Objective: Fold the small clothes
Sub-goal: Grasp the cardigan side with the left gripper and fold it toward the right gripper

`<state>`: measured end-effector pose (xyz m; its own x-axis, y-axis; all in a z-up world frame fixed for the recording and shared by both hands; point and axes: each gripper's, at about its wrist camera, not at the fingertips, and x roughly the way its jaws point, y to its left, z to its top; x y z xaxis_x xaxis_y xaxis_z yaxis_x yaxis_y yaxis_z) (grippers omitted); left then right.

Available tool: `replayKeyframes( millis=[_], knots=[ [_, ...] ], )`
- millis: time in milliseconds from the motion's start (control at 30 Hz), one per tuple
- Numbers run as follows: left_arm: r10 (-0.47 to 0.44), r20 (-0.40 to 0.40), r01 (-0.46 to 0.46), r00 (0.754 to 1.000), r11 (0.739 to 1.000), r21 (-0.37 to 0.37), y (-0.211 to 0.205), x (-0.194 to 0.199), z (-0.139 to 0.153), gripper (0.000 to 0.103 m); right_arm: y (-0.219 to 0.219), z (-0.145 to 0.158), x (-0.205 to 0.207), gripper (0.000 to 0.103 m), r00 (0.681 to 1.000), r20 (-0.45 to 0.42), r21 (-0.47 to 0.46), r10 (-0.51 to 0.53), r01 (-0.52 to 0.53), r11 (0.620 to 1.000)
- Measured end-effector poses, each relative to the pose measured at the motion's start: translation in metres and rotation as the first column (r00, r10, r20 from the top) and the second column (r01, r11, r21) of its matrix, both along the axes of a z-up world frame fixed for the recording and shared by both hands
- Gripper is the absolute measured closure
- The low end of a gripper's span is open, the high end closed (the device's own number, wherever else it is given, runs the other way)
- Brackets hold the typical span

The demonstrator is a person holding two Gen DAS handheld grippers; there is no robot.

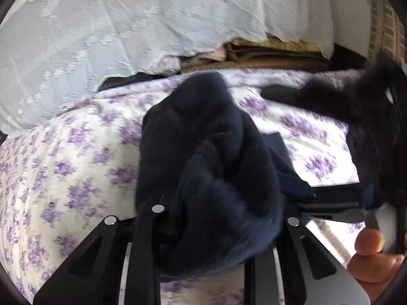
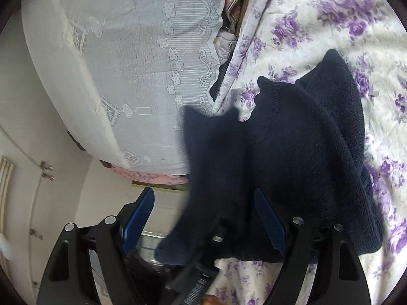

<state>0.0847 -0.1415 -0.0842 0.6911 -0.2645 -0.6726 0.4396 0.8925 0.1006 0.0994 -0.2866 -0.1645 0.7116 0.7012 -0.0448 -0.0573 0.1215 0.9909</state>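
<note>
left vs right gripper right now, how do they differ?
The left gripper has its jaws nearly shut, buried in the bunched dark knit garment; the right gripper stands wide open, both blue pads bare. The left lifts the garment off the floral bedsheet; the right only has cloth hanging between its fingers. Both have black frames.

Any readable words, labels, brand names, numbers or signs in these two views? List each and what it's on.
None can be read.
Barcode-like white stripes on a black part at the bottom of the right wrist view: too blurred to read.
Navy knit garment, floral bedsheet, white lace cloth: patterns only, no text.
</note>
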Motion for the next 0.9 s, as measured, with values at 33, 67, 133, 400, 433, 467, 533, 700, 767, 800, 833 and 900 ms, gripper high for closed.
replayKeyframes(
  millis=[33,67,133,400,433,467,533,700,767,800,833,900],
  knots=[
    [-0.005,-0.001,0.005,1.0,1.0,0.01,-0.004,-0.002,-0.005,0.083,0.001,-0.003,0.002,0.021,1.0,0.0,0.016,0.01,-0.01,1.0],
    [-0.005,0.003,0.005,1.0,1.0,0.021,-0.007,-0.003,-0.008,0.083,0.001,-0.006,0.004,0.021,1.0,-0.007,0.026,0.013,-0.013,1.0],
    [-0.002,0.012,0.002,1.0,1.0,0.03,-0.01,-0.006,-0.012,0.083,0.001,-0.013,0.009,0.021,0.999,-0.037,0.026,0.001,0.0,1.0],
    [0.006,0.006,-0.006,1.0,1.0,-0.01,0.0,-0.006,-0.009,0.082,0.013,0.002,0.026,0.056,0.999,-0.019,-0.165,-0.044,0.04,0.985],
    [0.007,0.01,-0.007,1.0,1.0,-0.004,-0.001,-0.006,-0.008,0.082,0.013,0.003,0.027,0.072,0.998,-0.019,-0.185,-0.052,0.048,0.982],
    [0.009,0.015,-0.009,1.0,1.0,0.0,-0.003,-0.006,-0.005,0.082,0.012,0.006,0.027,0.079,0.998,-0.011,-0.198,-0.057,0.054,0.979],
    [0.006,0.013,-0.006,1.0,1.0,-0.007,-0.008,-0.005,0.003,0.082,0.007,0.021,0.022,0.084,0.997,0.037,-0.234,-0.064,0.071,0.97],
    [-0.038,0.032,0.038,0.999,0.999,-0.016,-0.038,-0.014,0.019,0.081,-0.023,0.036,0.01,0.086,0.992,0.06,-0.272,-0.109,0.121,0.955],
    [-0.052,0.001,0.052,0.999,0.999,-0.001,-0.053,-0.012,0.008,0.077,-0.036,0.021,0.011,0.087,0.99,0.004,-0.267,-0.143,0.139,0.954],
    [-0.055,-0.012,0.056,0.998,0.998,0.018,-0.061,-0.012,-0.001,0.076,-0.044,0.009,0.013,0.087,0.985,-0.042,-0.269,-0.166,0.149,0.952],
    [-0.057,-0.021,0.058,0.998,0.998,0.039,-0.068,-0.012,-0.009,0.074,-0.049,-0.003,0.015,0.087,0.981,-0.082,-0.271,-0.178,0.15,0.951],
    [-0.056,-0.027,0.058,0.998,0.995,0.082,-0.077,-0.013,-0.025,0.071,-0.055,-0.024,0.019,0.088,0.971,-0.143,-0.276,-0.193,0.148,0.95]
  ],
)
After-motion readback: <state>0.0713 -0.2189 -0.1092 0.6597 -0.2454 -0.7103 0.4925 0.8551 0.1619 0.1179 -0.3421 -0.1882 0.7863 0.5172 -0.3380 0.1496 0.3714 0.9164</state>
